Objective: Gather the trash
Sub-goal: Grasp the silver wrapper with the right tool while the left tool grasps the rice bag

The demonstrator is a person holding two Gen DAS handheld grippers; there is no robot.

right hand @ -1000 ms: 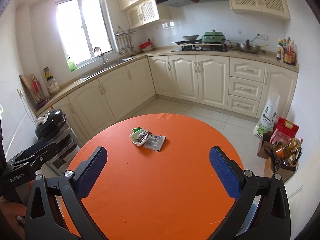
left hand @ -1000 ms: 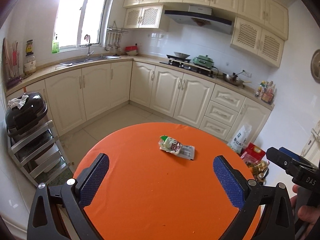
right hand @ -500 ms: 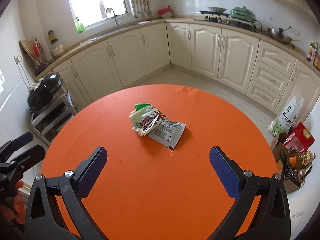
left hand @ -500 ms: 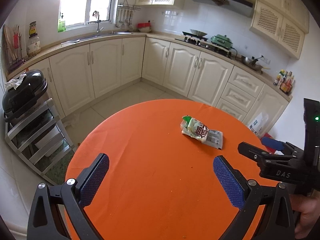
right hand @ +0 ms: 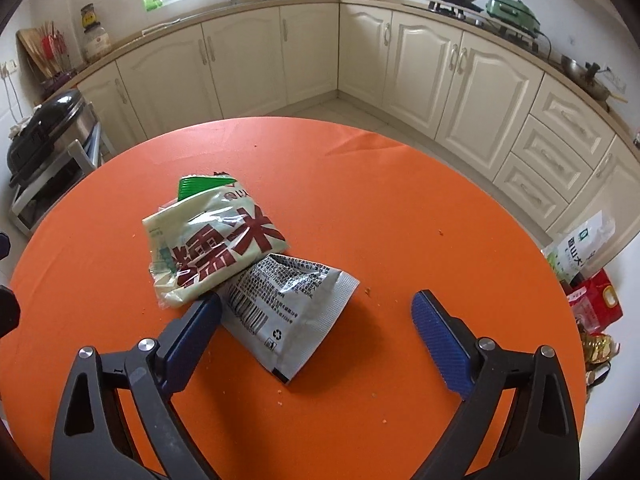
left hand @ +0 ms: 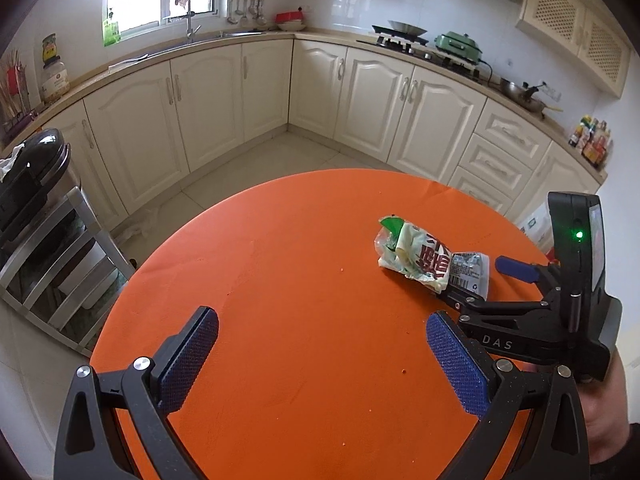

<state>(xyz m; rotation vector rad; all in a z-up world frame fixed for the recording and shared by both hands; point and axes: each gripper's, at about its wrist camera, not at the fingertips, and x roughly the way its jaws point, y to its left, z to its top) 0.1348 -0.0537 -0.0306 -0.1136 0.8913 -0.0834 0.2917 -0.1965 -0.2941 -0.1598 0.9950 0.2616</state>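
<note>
A crumpled pale-green food bag with red characters (right hand: 212,248) lies on the round orange table (right hand: 400,220), overlapping a silver wrapper with a barcode (right hand: 292,312). My right gripper (right hand: 316,320) is open just above the table; the silver wrapper's near end lies between its fingers, and the left fingertip (right hand: 200,320) touches the green bag's edge. In the left wrist view the same trash (left hand: 424,260) lies at the right, with the right gripper (left hand: 484,284) at it. My left gripper (left hand: 320,344) is open and empty over the table's middle.
Cream kitchen cabinets (left hand: 224,112) run around the back with a sink and stove on the counter. A metal rack with a black appliance (left hand: 32,200) stands at the left. Bags and boxes (right hand: 588,276) sit on the floor right of the table. Small crumbs dot the tablecloth.
Both grippers moved forward and down toward the table. The right gripper closed in on the trash, which now lies between its open fingers. Both stayed open.
</note>
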